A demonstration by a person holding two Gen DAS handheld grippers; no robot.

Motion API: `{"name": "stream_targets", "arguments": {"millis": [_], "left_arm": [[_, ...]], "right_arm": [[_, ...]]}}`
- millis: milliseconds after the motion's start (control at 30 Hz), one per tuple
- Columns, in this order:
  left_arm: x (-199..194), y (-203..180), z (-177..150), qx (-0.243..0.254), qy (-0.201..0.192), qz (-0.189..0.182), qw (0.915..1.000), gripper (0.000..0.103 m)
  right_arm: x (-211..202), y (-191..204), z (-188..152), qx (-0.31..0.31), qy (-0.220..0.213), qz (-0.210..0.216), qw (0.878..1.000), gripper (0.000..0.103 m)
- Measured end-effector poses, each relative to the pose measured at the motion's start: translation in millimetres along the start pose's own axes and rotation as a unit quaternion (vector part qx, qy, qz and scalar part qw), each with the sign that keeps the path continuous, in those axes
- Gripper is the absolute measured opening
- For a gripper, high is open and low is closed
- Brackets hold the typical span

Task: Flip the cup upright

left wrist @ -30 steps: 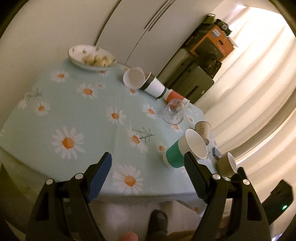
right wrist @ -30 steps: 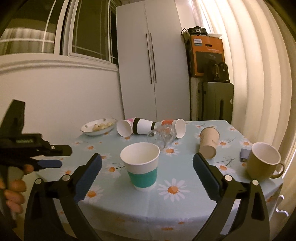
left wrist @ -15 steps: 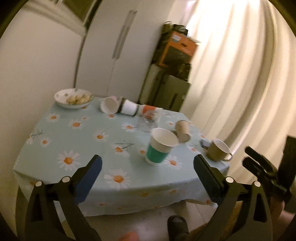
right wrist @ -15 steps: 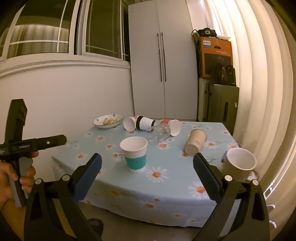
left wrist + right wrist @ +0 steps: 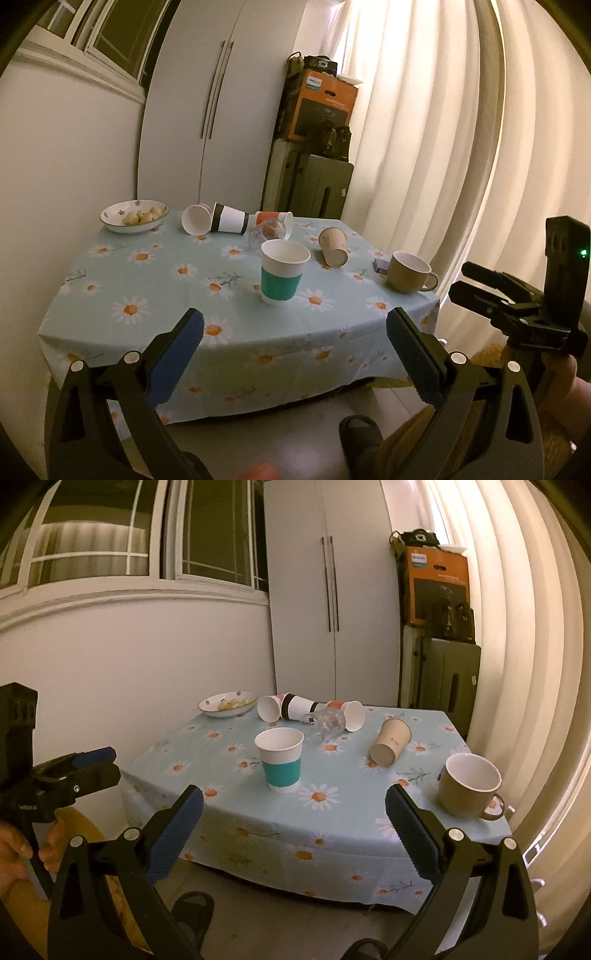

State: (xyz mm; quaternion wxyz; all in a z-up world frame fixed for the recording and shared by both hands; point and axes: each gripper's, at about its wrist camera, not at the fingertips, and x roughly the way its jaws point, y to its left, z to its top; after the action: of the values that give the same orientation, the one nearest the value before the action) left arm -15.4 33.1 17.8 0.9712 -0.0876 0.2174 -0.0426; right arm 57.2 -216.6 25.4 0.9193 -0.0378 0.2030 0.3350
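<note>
You're in a home dining corner, daisy-print cloth on the counter (image 5: 155, 291), bowl of food (image 5: 133, 220) at ten o'clock, white wardrobe (image 5: 332, 590) at twelve, long curtains (image 5: 461, 147) at two, suitcase (image 5: 439, 675) under boxes.

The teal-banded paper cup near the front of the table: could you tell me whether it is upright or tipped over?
Upright. The teal-banded paper cup stands on its base on the tablecloth, open rim facing up, and both views show this.
</note>
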Motion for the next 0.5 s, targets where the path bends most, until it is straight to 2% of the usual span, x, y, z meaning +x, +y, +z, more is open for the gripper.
{"name": "stream_targets", "arguments": {"millis": [500], "left_arm": [[4.9,-8.2,-4.9,0.009,0.013,0.011,0.9998,0.096]], "right_arm": [[6.6,2.7,-3.6,0.0,0.015,-0.006,1.0,0.098]]}}
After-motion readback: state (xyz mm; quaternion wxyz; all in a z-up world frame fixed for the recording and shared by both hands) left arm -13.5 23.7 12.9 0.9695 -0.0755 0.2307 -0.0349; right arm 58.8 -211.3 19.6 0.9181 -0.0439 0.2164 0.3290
